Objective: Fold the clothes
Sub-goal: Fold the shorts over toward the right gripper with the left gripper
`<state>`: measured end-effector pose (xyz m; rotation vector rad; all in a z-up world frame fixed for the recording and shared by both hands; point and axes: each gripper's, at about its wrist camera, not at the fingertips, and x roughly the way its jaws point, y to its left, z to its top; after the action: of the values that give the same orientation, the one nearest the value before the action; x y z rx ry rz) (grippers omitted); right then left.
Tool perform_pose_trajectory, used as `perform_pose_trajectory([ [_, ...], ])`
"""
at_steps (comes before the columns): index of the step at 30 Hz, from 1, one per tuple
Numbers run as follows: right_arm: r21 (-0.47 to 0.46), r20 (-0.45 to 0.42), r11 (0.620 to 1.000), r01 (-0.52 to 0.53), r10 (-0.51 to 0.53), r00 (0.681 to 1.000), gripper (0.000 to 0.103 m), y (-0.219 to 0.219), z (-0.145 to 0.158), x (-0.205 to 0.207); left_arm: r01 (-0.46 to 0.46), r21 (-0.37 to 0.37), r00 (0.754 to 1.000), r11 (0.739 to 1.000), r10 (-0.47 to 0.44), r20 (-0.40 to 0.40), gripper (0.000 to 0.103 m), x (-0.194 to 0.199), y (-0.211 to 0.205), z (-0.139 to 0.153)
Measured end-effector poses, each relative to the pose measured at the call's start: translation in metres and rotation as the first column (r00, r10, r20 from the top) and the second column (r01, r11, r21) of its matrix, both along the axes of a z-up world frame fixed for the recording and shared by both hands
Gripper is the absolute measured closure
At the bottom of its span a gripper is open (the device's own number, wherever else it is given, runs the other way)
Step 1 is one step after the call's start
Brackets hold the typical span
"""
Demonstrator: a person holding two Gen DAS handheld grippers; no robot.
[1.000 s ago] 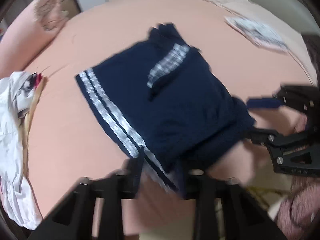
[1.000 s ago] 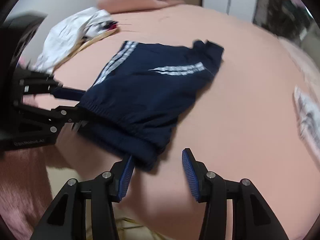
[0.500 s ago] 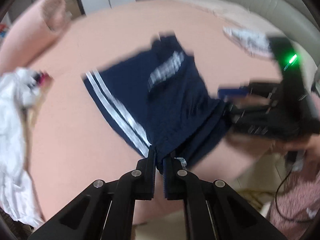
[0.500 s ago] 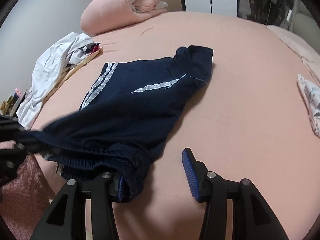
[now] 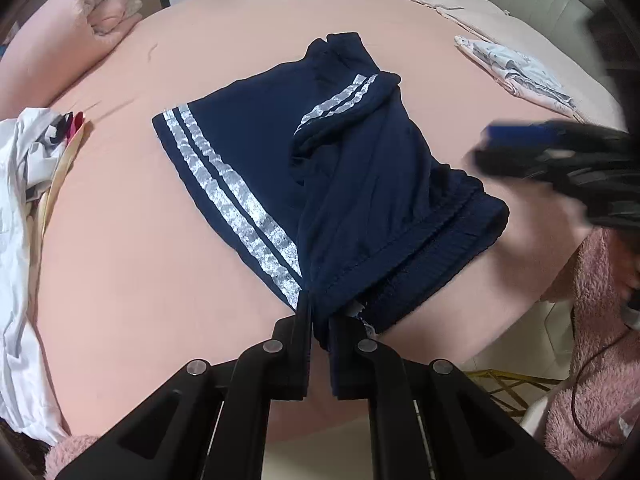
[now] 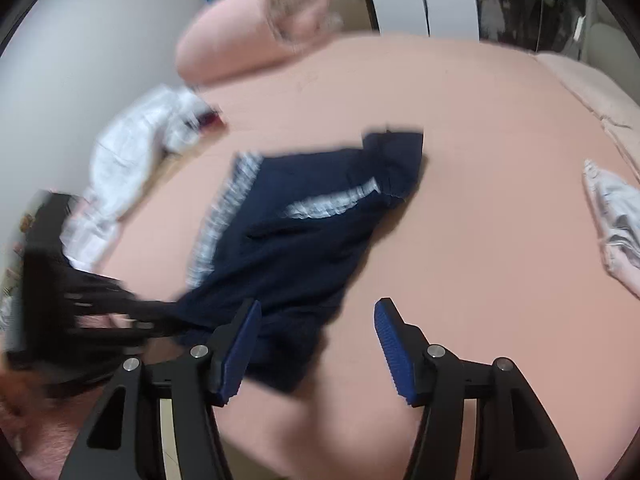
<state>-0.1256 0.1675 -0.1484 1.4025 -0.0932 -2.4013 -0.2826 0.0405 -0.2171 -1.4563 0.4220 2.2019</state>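
Observation:
Navy shorts with silver side stripes [image 5: 352,184] lie partly folded on the pink bed [image 5: 160,280], waistband toward the near edge. My left gripper [image 5: 320,332] is shut on the waistband corner at the near edge. My right gripper [image 6: 316,344] is open and empty, its left pad beside the shorts' waistband [image 6: 280,312]. In the left wrist view the right gripper [image 5: 540,152] shows blurred at the right, apart from the cloth. In the right wrist view the left gripper [image 6: 100,312] shows blurred at the left, holding the shorts [image 6: 304,232].
A white garment pile [image 5: 20,240] lies at the bed's left edge. A folded light printed garment [image 5: 516,68] sits at the far right. A rolled pink blanket [image 5: 80,28] lies at the far left. A pink fluffy sleeve [image 5: 600,340] is at the right.
My left gripper closed on the waistband corner and still holds it. My right gripper let go of the waistband, stayed open, and pulled back to the right.

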Motion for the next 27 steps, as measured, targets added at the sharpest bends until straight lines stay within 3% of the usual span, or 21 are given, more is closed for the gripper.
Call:
perform_pose_trajectory([
  [3, -0.001, 0.132, 1.000, -0.023, 0.023, 0.991, 0.044, -0.002, -0.030, -0.011, 0.009, -0.019, 1.000, 1.000, -0.009, -0.004, 0.095, 0.003, 0.002, -0.002],
  [8, 0.037, 0.106, 0.997, -0.065, 0.061, 0.993, 0.044, 0.002, -0.030, 0.017, 0.034, -0.030, 0.999, 0.999, -0.033, 0.025, 0.095, 0.000, 0.000, 0.003],
  [12, 0.039, 0.111, 0.997, -0.061, 0.056, 0.992, 0.042, -0.002, -0.033, 0.015, 0.125, 0.044, 0.989, 0.991, -0.128, 0.078, 0.091, 0.009, -0.014, 0.040],
  [15, 0.039, 0.131, 0.995, -0.087, 0.081, 0.988, 0.041, -0.004, -0.021, 0.016, 0.173, 0.026, 0.983, 0.985, -0.174, 0.055, 0.087, 0.014, -0.020, 0.059],
  [17, 0.001, 0.097, 0.996, -0.091, 0.090, 0.991, 0.041, -0.004, -0.004, 0.019, 0.149, 0.000, 0.989, 0.989, -0.149, 0.016, 0.085, 0.006, -0.019, 0.056],
  [19, -0.038, 0.060, 0.995, -0.091, 0.094, 0.994, 0.041, -0.004, 0.008, 0.020, 0.141, 0.024, 0.989, 0.990, -0.142, 0.049, 0.085, -0.005, -0.014, 0.042],
  [22, -0.082, -0.012, 0.992, -0.095, 0.095, 0.995, 0.041, -0.012, 0.019, 0.013, 0.148, -0.046, 0.988, 0.988, -0.145, 0.060, 0.085, -0.007, -0.005, 0.028],
  [23, -0.081, -0.030, 0.993, -0.084, 0.081, 0.996, 0.041, -0.015, 0.019, 0.010, 0.151, -0.029, 0.987, 0.988, -0.149, 0.063, 0.085, -0.005, -0.007, 0.030],
  [27, 0.013, 0.094, 0.995, -0.095, 0.094, 0.991, 0.041, -0.024, -0.023, -0.008, 0.165, 0.030, 0.982, 0.986, -0.167, 0.085, 0.085, 0.009, -0.026, 0.043],
])
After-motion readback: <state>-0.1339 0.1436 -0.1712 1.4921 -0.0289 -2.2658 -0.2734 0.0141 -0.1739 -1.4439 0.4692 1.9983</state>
